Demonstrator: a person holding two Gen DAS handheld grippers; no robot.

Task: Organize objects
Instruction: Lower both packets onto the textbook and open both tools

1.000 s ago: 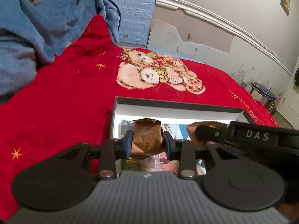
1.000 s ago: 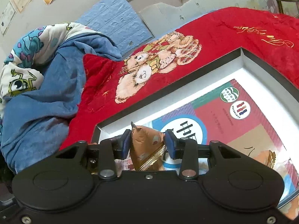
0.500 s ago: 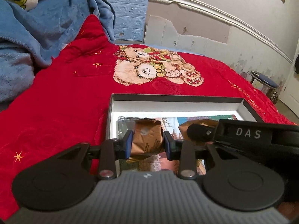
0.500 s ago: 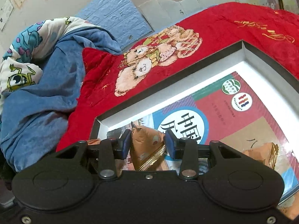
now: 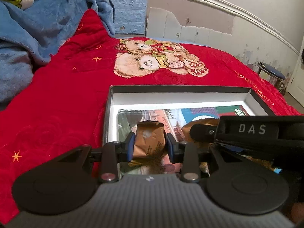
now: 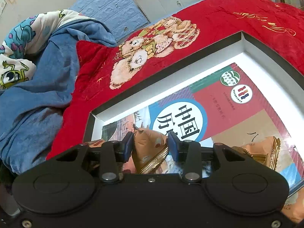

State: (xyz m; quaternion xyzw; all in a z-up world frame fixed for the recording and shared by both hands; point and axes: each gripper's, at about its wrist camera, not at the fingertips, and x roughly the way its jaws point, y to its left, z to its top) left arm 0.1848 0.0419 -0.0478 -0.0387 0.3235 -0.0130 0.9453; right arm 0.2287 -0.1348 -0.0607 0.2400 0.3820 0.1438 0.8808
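Both grippers were busy here, each clamped on its own little brown snack packet. The left gripper [image 5: 150, 146] had its blue pads pressed against both sides of a brown paper-looking packet [image 5: 149, 140], holding it upright over the near-left part of the shallow box [image 5: 178, 89]. The right gripper [image 6: 151, 145] was squeezing a second packet [image 6: 150, 148], this one with a gold crimped edge along the bottom, also over the near-left area of the box. From the left wrist view you could see the right gripper's black body with "DAS" printed on it [image 5: 251, 129] just to the right, so the two tools were close side by side.

The box itself was dark outside and white inside, sitting on a red blanket [image 5: 57, 98] with a teddy bear print [image 5: 152, 60] on the far side. Lying flat in the bottom of the box was a textbook [image 6: 218, 102] with a red and blue cover and big Chinese characters in a white circle. A third packet [image 6: 260, 150] lay on the book toward the near right of the box.

Off to the left there was a bunched-up blue blanket [image 6: 38, 79] with a cartoon-monster sheet on top of it, and a small stool [image 5: 271, 74] stood at the far right by the wall.
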